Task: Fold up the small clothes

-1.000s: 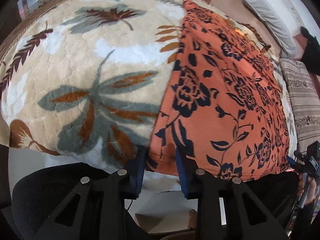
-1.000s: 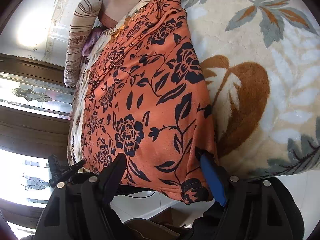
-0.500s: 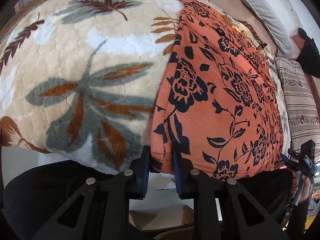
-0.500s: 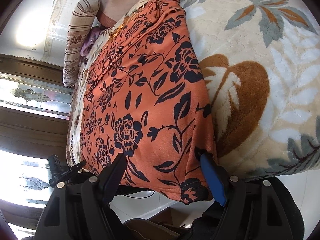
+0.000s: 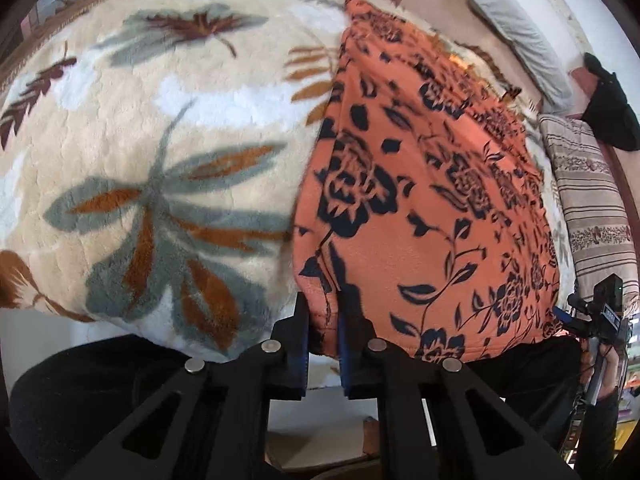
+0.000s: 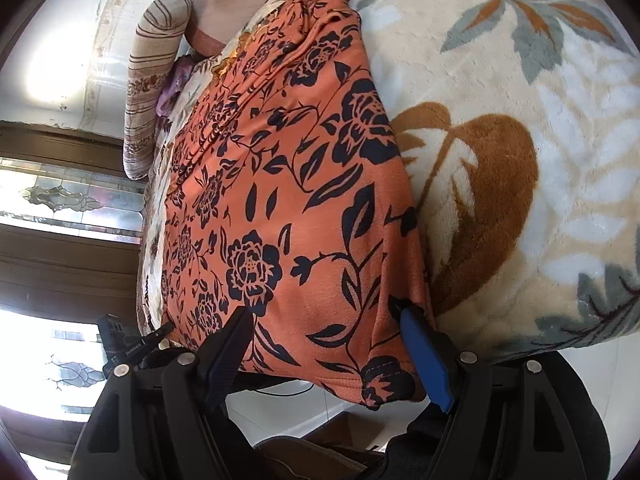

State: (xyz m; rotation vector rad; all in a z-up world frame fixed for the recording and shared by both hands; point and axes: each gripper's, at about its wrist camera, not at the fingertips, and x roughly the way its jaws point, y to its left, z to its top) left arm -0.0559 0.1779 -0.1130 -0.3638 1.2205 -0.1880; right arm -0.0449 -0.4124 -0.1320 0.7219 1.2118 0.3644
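- Orange floral garment (image 5: 432,208) lies flat on plush blanket (image 5: 160,152), long axis running away from both grippers, near hem at bed edge.
- left gripper (image 5: 323,344): jaws just closed, pinching the hem's left corner.
- right gripper (image 6: 328,344): jaws wide, straddling the right corner, no pinch yet.

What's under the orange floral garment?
The orange garment lies flat on a plush leaf-print blanket, which shows along its side. Its near hem hangs over the bed edge. Whatever sits directly beneath the cloth is covered, so more layers cannot be ruled out.
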